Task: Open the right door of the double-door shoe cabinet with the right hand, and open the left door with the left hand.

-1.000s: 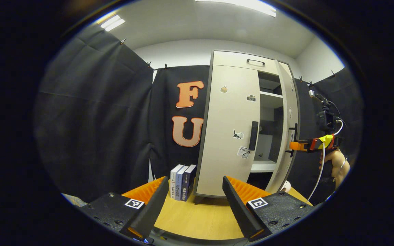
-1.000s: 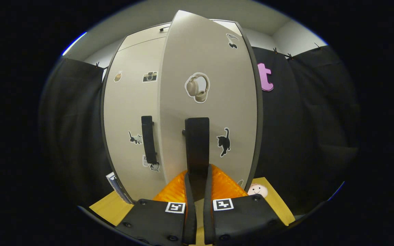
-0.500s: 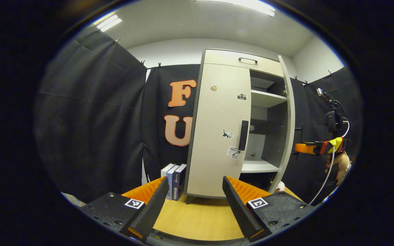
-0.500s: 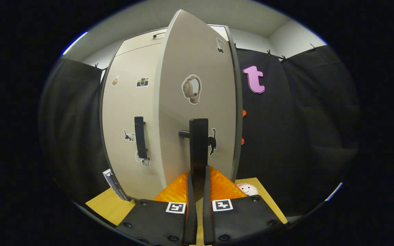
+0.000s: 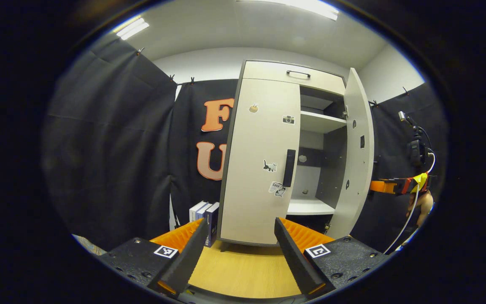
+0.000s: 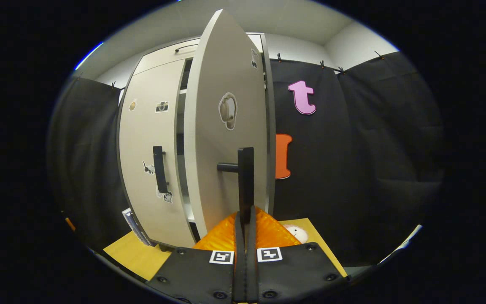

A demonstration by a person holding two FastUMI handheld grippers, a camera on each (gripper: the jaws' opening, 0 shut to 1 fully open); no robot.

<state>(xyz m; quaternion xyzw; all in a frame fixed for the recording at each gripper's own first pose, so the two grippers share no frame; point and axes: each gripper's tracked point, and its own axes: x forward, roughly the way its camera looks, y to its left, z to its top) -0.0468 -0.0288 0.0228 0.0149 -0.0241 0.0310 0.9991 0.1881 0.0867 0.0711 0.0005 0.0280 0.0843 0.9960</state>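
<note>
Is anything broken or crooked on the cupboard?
Nothing stands out. The right door is swung open because the right gripper is clamped on its handle. The left door is shut and straight, and the shelves look level.

The tall beige shoe cabinet (image 5: 264, 211) stands upright at the tabletop's far edge. Its right door (image 5: 357, 147) stands swung wide open, baring white shelves (image 5: 310, 207). Its left door (image 5: 260, 160), with a black vertical handle (image 5: 288, 167) and small stickers, is shut.
</note>
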